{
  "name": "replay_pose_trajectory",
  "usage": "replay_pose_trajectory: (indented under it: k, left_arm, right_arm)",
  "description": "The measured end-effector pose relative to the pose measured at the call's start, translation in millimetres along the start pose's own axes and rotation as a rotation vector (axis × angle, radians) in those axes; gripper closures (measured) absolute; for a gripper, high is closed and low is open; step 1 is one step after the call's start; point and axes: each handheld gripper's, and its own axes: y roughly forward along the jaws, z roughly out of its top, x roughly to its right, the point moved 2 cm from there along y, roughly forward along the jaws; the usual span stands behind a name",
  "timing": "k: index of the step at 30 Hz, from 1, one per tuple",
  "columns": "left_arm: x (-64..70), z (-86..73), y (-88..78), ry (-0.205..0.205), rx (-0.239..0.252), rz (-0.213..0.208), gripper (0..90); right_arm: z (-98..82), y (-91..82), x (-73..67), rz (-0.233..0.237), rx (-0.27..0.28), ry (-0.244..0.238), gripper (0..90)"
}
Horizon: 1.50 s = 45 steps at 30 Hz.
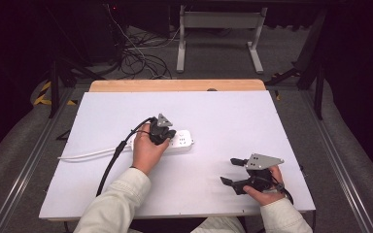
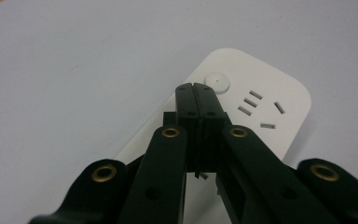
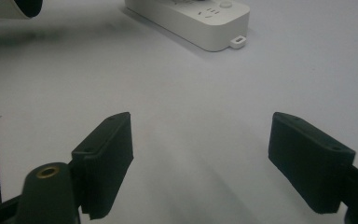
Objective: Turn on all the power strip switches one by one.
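A white power strip (image 1: 183, 141) lies flat near the middle of the white table (image 1: 233, 111), its white cord (image 1: 85, 155) running off to the left. My left gripper (image 1: 166, 138) points down over the strip, held by the person's hand. In the left gripper view the strip (image 2: 265, 116) lies under the jaws, which are pressed together with nothing between them; the left gripper (image 2: 196, 91) has its tips just beside the round button (image 2: 217, 82). My right gripper (image 1: 228, 171) rests low at the front right, open and empty. Its own view looks between its jaws (image 3: 200, 140) toward the strip (image 3: 200, 23).
A wooden strip (image 1: 175, 85) borders the table's far edge. Beyond it on the floor are tangled cables (image 1: 141, 58) and a white frame's legs (image 1: 218, 34). A black cable (image 1: 110, 162) trails from the left gripper toward the front left.
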Motion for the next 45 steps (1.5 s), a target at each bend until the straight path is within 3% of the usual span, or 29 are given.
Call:
replay_pose_trajectory:
  k: [14, 24, 30, 45]
  left_arm:
    - [1.6, -1.2, 0.0, 0.009, 0.015, 0.022, 90.0]
    - [1.6, -3.1, -2.8, 0.022, 0.029, 0.076, 89.9]
    - [-0.2, -3.6, -2.8, 0.005, 0.026, 0.049, 89.9]
    - [-0.7, -7.4, -0.6, -0.015, 0.042, 0.067, 90.0]
  right_arm:
    - [0.3, 0.0, -0.1, 0.002, 0.001, -0.003, 22.6]
    - [0.2, 0.1, -0.1, 0.004, 0.001, -0.002, 22.6]
    - [0.3, 0.7, -0.3, 0.005, 0.0, -0.004, 22.6]
    - [0.0, 0.5, -0.8, 0.009, 0.001, -0.005, 22.5]
